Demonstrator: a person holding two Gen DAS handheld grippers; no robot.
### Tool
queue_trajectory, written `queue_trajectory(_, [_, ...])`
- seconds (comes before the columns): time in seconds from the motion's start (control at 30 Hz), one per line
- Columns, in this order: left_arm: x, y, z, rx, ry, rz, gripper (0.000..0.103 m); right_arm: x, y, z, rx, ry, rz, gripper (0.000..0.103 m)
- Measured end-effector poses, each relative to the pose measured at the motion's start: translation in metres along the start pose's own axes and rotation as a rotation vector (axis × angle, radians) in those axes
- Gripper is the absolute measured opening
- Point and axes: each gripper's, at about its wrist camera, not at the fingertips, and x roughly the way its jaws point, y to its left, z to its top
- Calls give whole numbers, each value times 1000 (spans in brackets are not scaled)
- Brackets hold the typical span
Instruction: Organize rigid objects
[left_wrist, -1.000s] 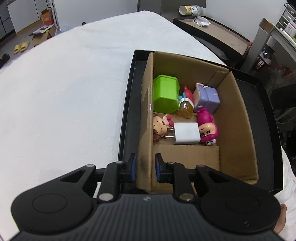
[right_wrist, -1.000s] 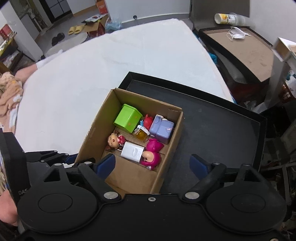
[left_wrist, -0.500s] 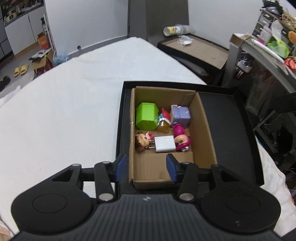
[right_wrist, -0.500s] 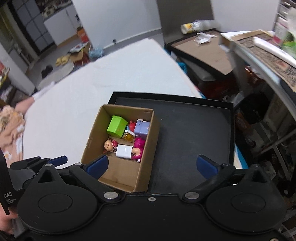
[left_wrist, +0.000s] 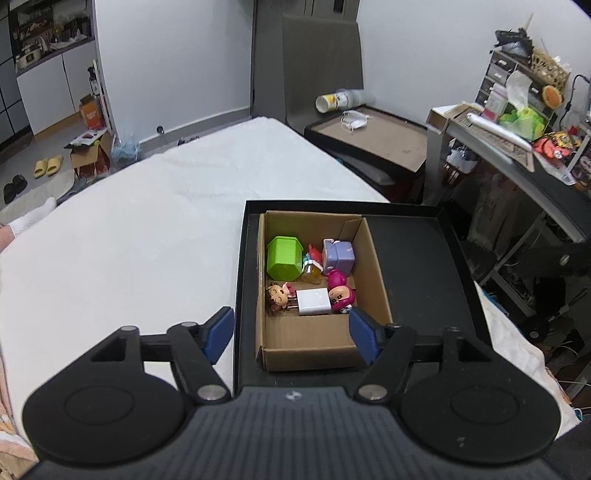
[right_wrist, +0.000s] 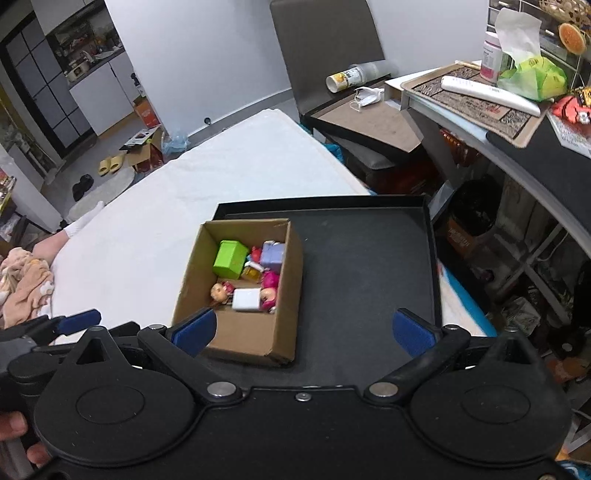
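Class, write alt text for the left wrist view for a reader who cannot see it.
An open cardboard box sits in a shallow black tray on a white surface, holding a green box, a white charger, a lilac cube and small figurines. The left gripper hangs above its near edge, open and empty.

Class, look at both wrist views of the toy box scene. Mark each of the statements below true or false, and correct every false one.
1. The cardboard box sits inside the black tray. True.
2. The white charger lies on the white bed. False: it lies in the box, between two figurines.
3. The left gripper holds the green container. False: its jaws have just been opening, holding nothing.
4. The right gripper is open and empty. True.
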Motion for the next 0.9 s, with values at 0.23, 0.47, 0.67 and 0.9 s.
queue_trajectory(0.23, [-32,-5,-9,10,-23,-39,73,-24,14,-22,-1,-87,-27,103])
queue_trajectory(0.47, [-58,-7,-25,30,-65,-55,77,-47,22,-50,-12,-162,-81,103])
queue_trajectory(0.67, [-77,-9,-39,35,-99,-58,79,-61,22,-72,8,-201,-60,103])
queue_trajectory(0.9, [-93,-12,-57,48,-136,-51,80,-74,23,-93,14,-247,-81,103])
